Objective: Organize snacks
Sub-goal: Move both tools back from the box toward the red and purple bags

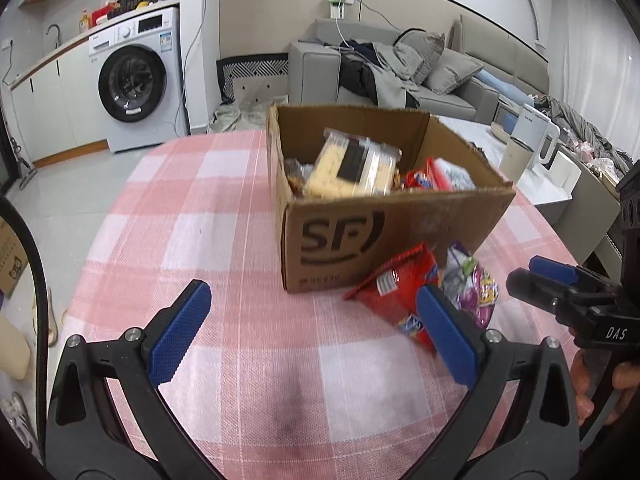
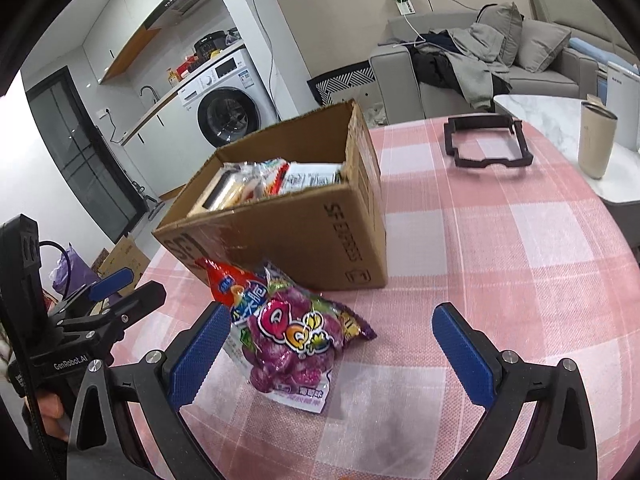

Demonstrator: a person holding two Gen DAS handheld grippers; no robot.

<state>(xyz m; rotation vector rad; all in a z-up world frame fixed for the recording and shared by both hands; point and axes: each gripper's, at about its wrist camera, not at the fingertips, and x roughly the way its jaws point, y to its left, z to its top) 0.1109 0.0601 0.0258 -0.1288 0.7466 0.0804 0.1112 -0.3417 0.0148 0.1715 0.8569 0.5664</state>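
An open cardboard box [image 1: 340,236] stands on the pink checked tablecloth [image 1: 224,208] with several snack packs inside, a clear-wrapped cracker pack [image 1: 348,168] on top. In front of the box [image 2: 312,232] lie a red snack bag [image 1: 396,292] and a purple candy bag [image 1: 476,292], overlapping. My left gripper [image 1: 312,300] is open over bare cloth, its right finger just in front of the red bag. My right gripper [image 2: 328,320] is open, with the purple bag [image 2: 296,340] lying between its fingers, nearer the left one. The red bag [image 2: 228,280] lies partly under the purple one.
A black rectangular frame [image 2: 488,144] lies on the far right of the table. A beige cup [image 2: 596,140] stands on a marble side table beyond it. A washing machine [image 1: 136,80] and a sofa [image 1: 440,76] are behind. Bare cloth stretches right of the box.
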